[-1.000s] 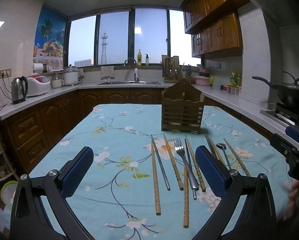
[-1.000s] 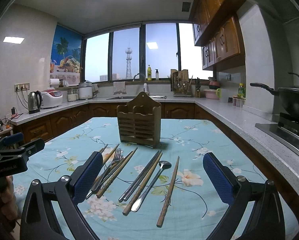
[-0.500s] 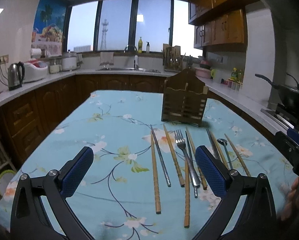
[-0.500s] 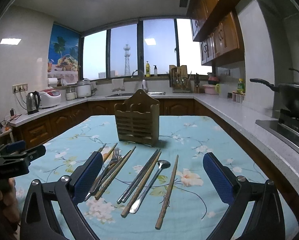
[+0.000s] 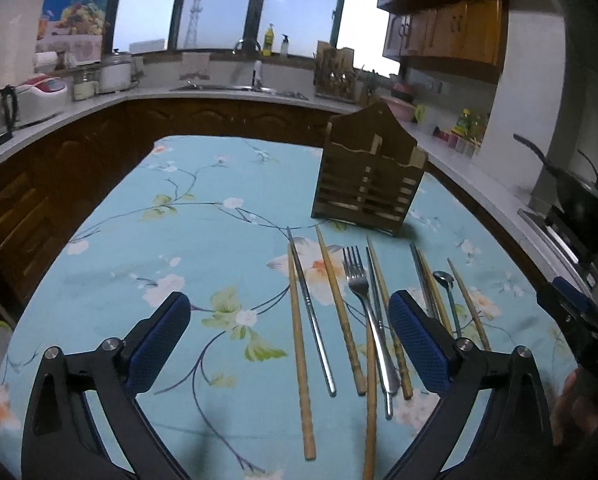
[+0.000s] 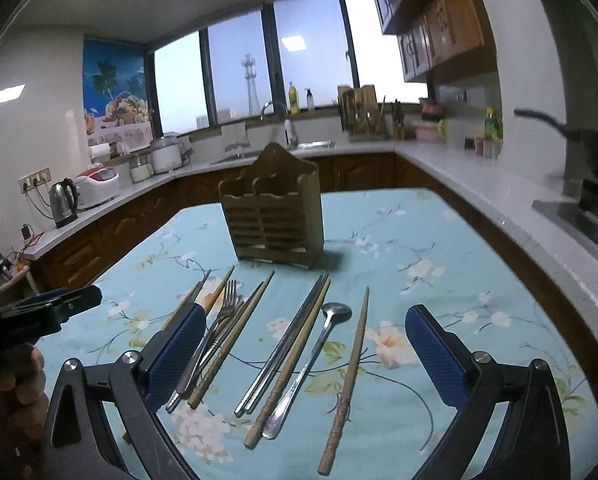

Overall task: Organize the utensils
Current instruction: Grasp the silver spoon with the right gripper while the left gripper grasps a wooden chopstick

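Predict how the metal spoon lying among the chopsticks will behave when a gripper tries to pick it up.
The spoon looks thin and polished, so it is probably stiff, light and slippery between the pads. It lies flat on the tablecloth, so a grip under it may be hard. Chopsticks lie close beside it and might get nudged.

I see a matt cloth (image 5: 203, 240) with a printed flower pattern covering the tabletop. The utensil holder (image 6: 273, 220) at its far middle looks like slatted wood, dull brown. My left gripper (image 5: 289, 340) and right gripper (image 6: 305, 356) carry blue pads (image 5: 415, 340) with a fine textured grip on black plastic-looking frames with shiny metal bolts. The fork (image 5: 365, 300), spoon (image 6: 311, 364) and one chopstick (image 5: 311, 320) are glossy metal; the other chopsticks (image 6: 347, 384) look like matt wood or bamboo.
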The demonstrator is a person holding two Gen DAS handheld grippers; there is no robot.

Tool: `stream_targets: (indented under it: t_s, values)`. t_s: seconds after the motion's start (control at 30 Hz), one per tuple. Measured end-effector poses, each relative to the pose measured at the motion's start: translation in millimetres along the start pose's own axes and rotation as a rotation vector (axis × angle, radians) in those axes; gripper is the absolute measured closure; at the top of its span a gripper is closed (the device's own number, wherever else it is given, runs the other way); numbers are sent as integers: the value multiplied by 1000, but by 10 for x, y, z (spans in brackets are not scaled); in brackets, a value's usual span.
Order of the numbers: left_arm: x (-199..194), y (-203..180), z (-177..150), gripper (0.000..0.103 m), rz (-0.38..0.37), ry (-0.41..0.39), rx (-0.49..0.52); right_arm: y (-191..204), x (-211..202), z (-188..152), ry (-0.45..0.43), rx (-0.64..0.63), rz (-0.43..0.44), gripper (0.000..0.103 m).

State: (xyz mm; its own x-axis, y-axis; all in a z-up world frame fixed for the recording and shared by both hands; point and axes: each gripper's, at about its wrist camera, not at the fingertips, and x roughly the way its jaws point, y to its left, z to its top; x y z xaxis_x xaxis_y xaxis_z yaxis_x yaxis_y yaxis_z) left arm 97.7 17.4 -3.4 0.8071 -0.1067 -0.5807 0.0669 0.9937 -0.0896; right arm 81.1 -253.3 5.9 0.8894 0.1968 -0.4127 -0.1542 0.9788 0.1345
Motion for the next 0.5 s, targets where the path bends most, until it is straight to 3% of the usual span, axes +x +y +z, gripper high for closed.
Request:
stream_targets:
  t_s: [0.1, 0.2, 0.37, 0.5]
  values:
    - [198, -1, 55, 15, 1, 68, 12, -40, 120, 19, 40, 18, 9, 11]
    - [416, 12, 94, 26, -8, 142, 18, -88, 270, 48, 96, 48, 25, 25]
    - [751, -15, 120, 42, -32, 240, 33, -178, 598, 58, 221, 106, 38, 59]
    - [968, -4, 123, 53, -56, 297, 30, -226, 863, 0, 326, 133, 31, 69]
